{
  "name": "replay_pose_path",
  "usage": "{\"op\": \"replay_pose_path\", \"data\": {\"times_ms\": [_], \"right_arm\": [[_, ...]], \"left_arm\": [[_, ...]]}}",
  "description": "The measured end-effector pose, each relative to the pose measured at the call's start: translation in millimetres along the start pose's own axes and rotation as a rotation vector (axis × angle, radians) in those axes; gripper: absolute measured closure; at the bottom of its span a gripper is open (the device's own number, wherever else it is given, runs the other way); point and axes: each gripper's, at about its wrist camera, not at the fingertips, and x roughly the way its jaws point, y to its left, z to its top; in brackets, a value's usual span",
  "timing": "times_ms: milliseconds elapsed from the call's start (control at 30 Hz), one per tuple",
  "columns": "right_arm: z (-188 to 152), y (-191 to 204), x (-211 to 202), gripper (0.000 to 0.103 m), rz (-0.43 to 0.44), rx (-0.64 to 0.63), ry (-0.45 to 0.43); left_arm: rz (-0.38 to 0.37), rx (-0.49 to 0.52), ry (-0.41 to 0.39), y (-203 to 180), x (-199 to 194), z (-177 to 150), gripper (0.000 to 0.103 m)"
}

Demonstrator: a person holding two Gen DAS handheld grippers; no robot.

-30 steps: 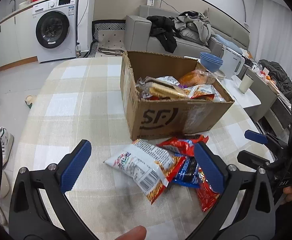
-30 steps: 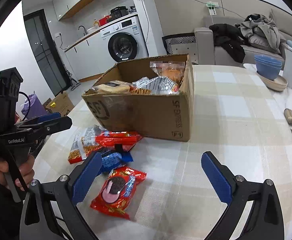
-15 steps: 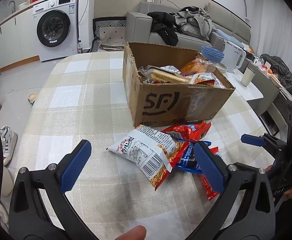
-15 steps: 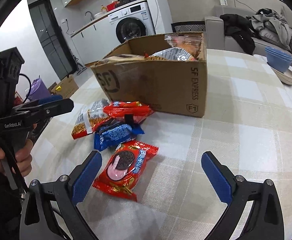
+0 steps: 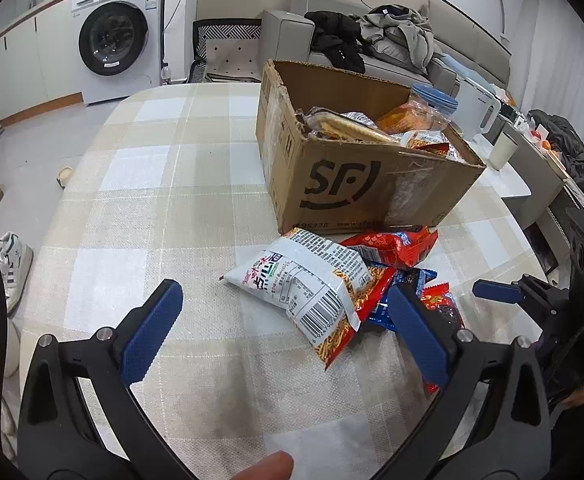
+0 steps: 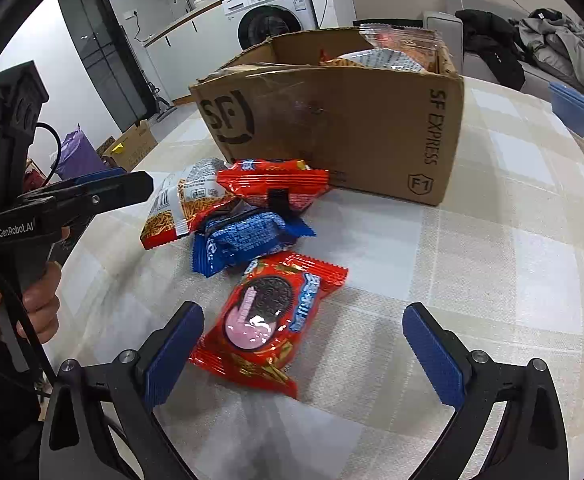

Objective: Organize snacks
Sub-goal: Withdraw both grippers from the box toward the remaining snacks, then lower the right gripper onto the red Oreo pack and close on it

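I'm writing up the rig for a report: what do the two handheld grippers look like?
Both are black plastic frames with two angled arms, silver screws at the joints and ribbed blue pads on the fingers. The left gripper carries white "GenRobot.AI" lettering on its side, seen from the right wrist view, and a black cable loops off it. The right gripper looks alike.

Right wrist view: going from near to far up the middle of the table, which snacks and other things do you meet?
Right gripper, open → red cookie packet → blue packet → red packet → cardboard box → washing machine.
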Motion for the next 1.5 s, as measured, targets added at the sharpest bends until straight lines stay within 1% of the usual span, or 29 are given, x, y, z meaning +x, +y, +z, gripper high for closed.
{"op": "replay_pose_path", "data": {"times_ms": [67,167,267,400,500,600,700,833,967,1167,1367,1400,1433,1467,1500], "right_arm": [[0,5,5,0.001,-0.013,-0.006,0.005],[-2,8,15,0.001,-0.067,0.011,0.017],[-3,12,20,0.001,-0.116,-0.013,0.022],[-3,2,18,0.001,-0.149,-0.018,0.032],[-3,-11,17,0.001,-0.149,-0.009,0.033],[-3,-15,18,0.001,-0.125,-0.012,0.028],[-5,-12,19,0.001,-0.123,-0.038,0.029],[-5,3,24,0.001,-0.120,-0.085,0.027],[-8,15,30,0.002,-0.165,-0.140,0.021],[-8,16,35,0.004,-0.160,-0.140,0.019],[-10,14,34,0.002,-0.155,-0.143,0.023],[-9,14,34,0.004,-0.152,-0.141,0.022],[-9,15,33,0.010,-0.157,-0.138,0.015],[-8,14,31,0.014,-0.159,-0.135,0.006],[-8,13,30,0.022,-0.159,-0.137,-0.002]], "left_arm": [[0.004,0.004,0.006,0,2,-1,0.001],[0.007,0.010,0.011,-1,4,-3,0.001],[0.009,0.014,0.015,-1,6,-3,0.001],[0.013,0.013,0.018,-1,8,-3,0.001],[0.014,0.011,0.019,0,9,-3,0.001],[0.017,0.010,0.020,0,11,-2,0.001],[0.017,0.007,0.021,0,12,-3,0.001],[0.017,0.008,0.021,-1,14,-3,0.001],[0.014,0.010,0.023,-1,13,-4,0.001],[0.005,0.016,0.022,-5,15,-6,0.001],[0.011,0.021,0.031,-8,19,-4,0.001],[0.010,0.022,0.031,-9,20,-4,0.001],[0.009,0.023,0.031,-10,20,-4,0.001],[0.009,0.025,0.031,-10,20,-4,0.001],[0.011,0.027,0.033,-11,21,-4,0.001]]}}
